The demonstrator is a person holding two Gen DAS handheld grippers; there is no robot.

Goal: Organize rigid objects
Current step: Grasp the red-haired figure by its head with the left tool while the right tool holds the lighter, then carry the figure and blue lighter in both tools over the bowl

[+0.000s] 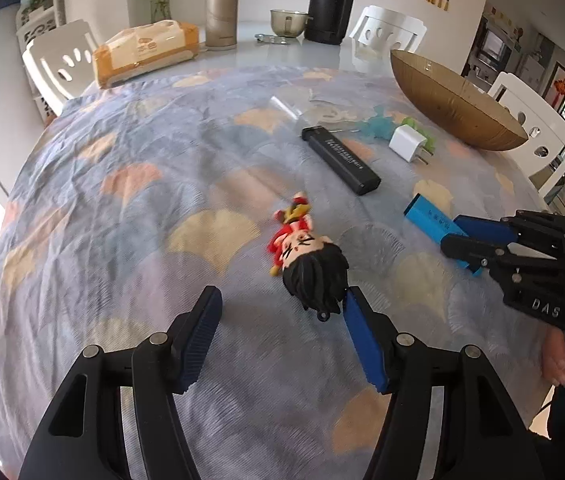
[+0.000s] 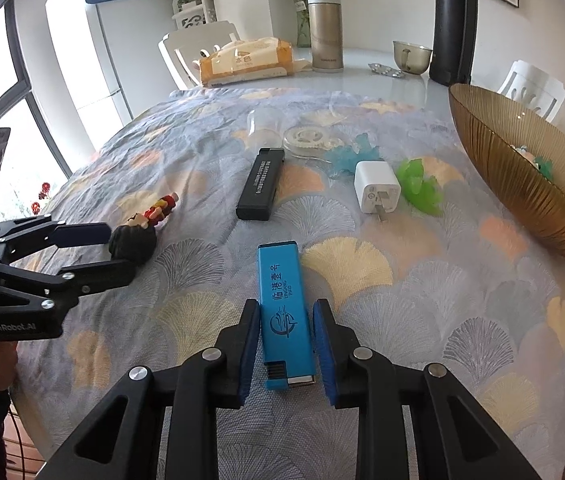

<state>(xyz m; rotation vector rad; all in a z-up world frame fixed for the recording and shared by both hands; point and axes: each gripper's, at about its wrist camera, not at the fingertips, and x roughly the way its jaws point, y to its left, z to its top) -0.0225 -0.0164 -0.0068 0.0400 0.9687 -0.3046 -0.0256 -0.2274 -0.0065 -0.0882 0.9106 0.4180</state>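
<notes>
Your left gripper (image 1: 282, 312) stood half open beside the figurine (image 1: 306, 256), gripping nothing, while your right fingers (image 2: 324, 344) flanked the lighter (image 2: 285, 316) on the surface (image 2: 402, 300), risking an off-centre, slipping grasp.

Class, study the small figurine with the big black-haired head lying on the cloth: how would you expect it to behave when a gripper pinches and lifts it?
The figurine looks like hard moulded plastic, so probably stiff, not floppy. Its head dwarfs its body, so it is likely top-heavy and may swing if gripped by the body. The rounded hair could slip or roll between the left gripper pads.
</notes>
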